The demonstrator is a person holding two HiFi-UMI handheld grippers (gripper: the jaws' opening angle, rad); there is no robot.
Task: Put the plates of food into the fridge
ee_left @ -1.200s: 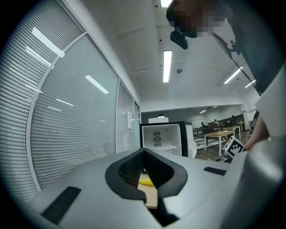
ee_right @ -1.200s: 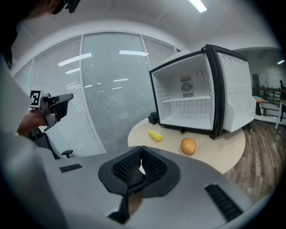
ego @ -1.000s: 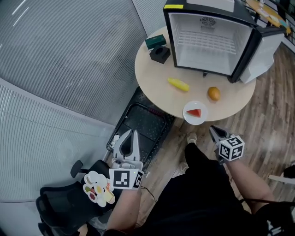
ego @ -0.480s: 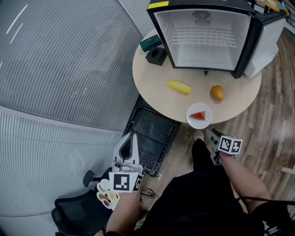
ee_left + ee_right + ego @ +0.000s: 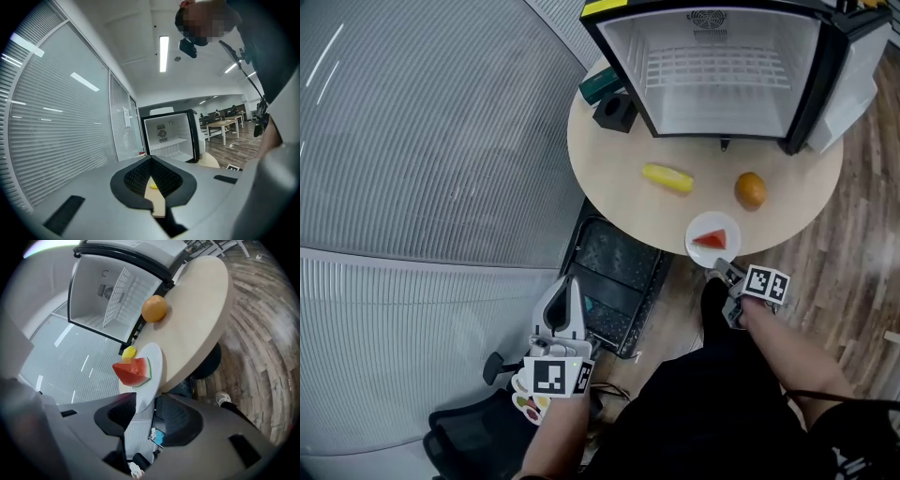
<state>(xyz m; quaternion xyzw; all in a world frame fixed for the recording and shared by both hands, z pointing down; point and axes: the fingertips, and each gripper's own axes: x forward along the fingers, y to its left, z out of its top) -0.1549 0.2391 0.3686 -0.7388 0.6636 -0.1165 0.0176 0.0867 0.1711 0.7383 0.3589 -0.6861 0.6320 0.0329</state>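
The white plate (image 5: 699, 225) with its watermelon slice (image 5: 713, 238) sits at the near edge of the round table (image 5: 609, 178), overhanging it a little and well apart from the open mini fridge (image 5: 722, 84). The right gripper (image 5: 727, 274) has the plate's rim between its jaws, which have just been opening and stand apart, not clamped. The left gripper (image 5: 568, 281) (low beside the table) has its jaws together on nothing.

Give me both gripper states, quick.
Left gripper: closed, empty.
Right gripper: open, jaws have just been opening; the plate rim sits between them, not clamped.
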